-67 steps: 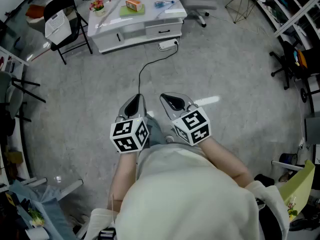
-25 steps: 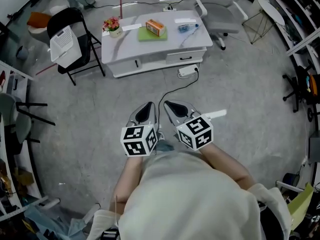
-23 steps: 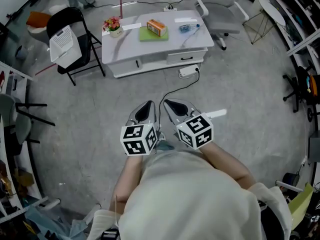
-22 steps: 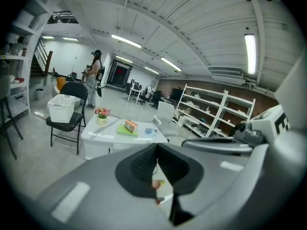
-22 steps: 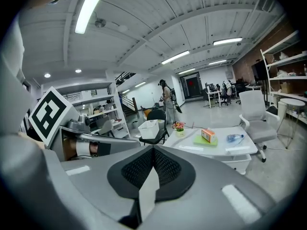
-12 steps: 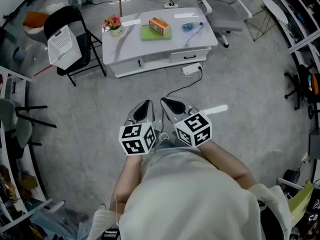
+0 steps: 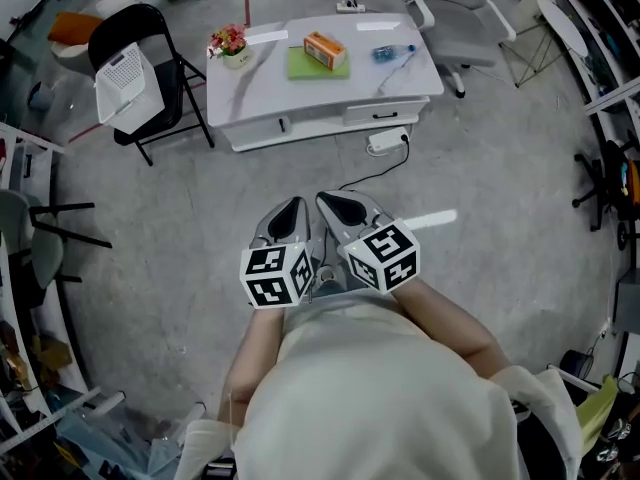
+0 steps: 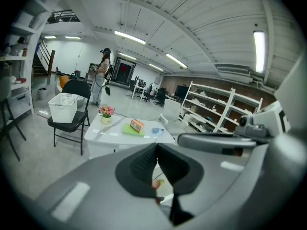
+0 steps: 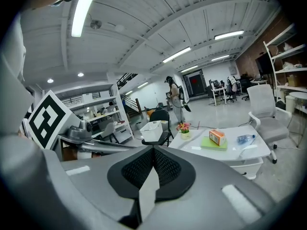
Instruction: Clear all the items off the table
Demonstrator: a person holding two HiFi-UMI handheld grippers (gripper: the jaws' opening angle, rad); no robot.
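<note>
A low white table (image 7: 330,93) stands ahead on the grey floor. On it are a small flower pot (image 7: 228,46), an orange box (image 7: 326,48) on a green pad (image 7: 305,67), and a water bottle (image 7: 392,53). Both grippers are held side by side close to the person's body, well short of the table. My left gripper (image 7: 290,210) is shut with nothing in it, and so is my right gripper (image 7: 330,204). The left gripper view shows the box (image 8: 137,125) beyond the closed jaws. In the right gripper view the flower pot (image 9: 183,128) and the bottle (image 9: 244,139) are visible.
A black folding chair holding a white basket (image 7: 125,63) stands left of the table. A grey office chair (image 7: 455,13) is at its right. A power strip (image 7: 385,140) and its cable lie on the floor before the table. A person (image 8: 103,75) stands far off.
The table has drawn closer and sits lower in the head view. Both grippers stayed shut and side by side, moving forward with the person.
</note>
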